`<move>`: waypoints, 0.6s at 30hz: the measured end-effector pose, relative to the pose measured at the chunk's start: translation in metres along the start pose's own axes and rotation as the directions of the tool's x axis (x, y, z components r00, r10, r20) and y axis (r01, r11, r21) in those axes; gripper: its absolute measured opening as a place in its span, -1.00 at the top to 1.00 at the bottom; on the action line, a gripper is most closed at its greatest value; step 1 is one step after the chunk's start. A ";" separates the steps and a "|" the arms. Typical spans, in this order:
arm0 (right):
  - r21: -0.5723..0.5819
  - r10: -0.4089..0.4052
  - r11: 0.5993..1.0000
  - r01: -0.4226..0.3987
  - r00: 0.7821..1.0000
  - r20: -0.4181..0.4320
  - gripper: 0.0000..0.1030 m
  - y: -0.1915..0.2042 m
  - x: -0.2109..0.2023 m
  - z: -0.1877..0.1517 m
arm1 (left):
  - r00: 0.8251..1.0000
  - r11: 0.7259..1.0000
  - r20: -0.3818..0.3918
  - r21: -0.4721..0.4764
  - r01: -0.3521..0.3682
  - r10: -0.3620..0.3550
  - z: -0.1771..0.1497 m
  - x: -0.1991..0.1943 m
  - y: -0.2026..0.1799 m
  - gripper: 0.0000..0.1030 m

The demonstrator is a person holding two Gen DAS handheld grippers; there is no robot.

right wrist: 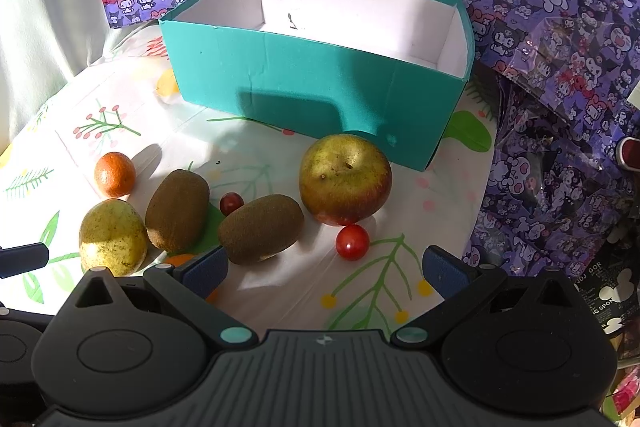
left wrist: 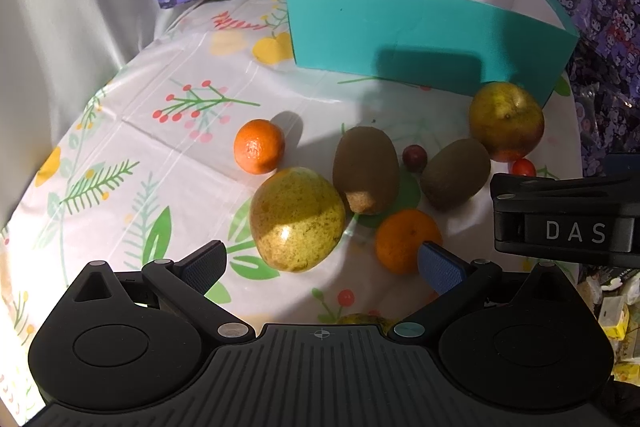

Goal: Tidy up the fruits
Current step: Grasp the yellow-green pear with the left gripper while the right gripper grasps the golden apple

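Observation:
A teal box (left wrist: 400,39) (right wrist: 312,83) with a white inside stands empty at the back of the round table. In front of it lie loose fruits: a yellow-green pear (left wrist: 296,219) (right wrist: 112,237), two kiwis (left wrist: 366,169) (left wrist: 456,173) (right wrist: 178,209) (right wrist: 260,229), a green-red apple (left wrist: 506,121) (right wrist: 345,179), two mandarins (left wrist: 259,146) (left wrist: 406,239) (right wrist: 115,173), a dark grape (left wrist: 414,157) (right wrist: 231,203) and a cherry tomato (left wrist: 524,167) (right wrist: 352,242). My left gripper (left wrist: 324,263) is open just short of the pear and the near mandarin. My right gripper (right wrist: 326,269) is open, near the right kiwi and the tomato.
The floral tablecloth (left wrist: 160,147) covers the table; its edge curves at left and right. Purple cartoon-print wrap (right wrist: 540,7) hangs behind and to the right of the box. The right gripper's black body (left wrist: 568,219) shows at the right of the left wrist view.

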State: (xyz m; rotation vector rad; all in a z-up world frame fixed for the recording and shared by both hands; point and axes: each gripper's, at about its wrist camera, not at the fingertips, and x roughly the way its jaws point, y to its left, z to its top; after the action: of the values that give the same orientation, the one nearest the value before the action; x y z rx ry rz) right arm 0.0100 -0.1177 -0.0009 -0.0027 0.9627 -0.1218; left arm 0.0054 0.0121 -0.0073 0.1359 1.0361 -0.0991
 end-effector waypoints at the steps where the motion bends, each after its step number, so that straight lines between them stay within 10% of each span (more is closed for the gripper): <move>1: 0.000 0.000 1.000 0.000 1.000 -0.001 -1.00 0.000 0.000 0.000 | 1.000 1.000 -0.001 -0.002 0.001 -0.001 0.000 0.001 0.001 -1.00; 18: -0.048 0.126 0.991 -0.121 0.987 0.103 -1.00 -0.006 -0.004 -0.001 | 0.997 0.997 0.064 -0.060 0.039 -0.035 -0.003 0.004 0.028 -1.00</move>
State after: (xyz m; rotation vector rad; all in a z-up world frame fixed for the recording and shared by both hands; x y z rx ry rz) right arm 0.0060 -0.1234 0.0023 0.0126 0.8570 0.0127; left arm 0.0090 0.0403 -0.0099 0.0578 0.9776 -0.1048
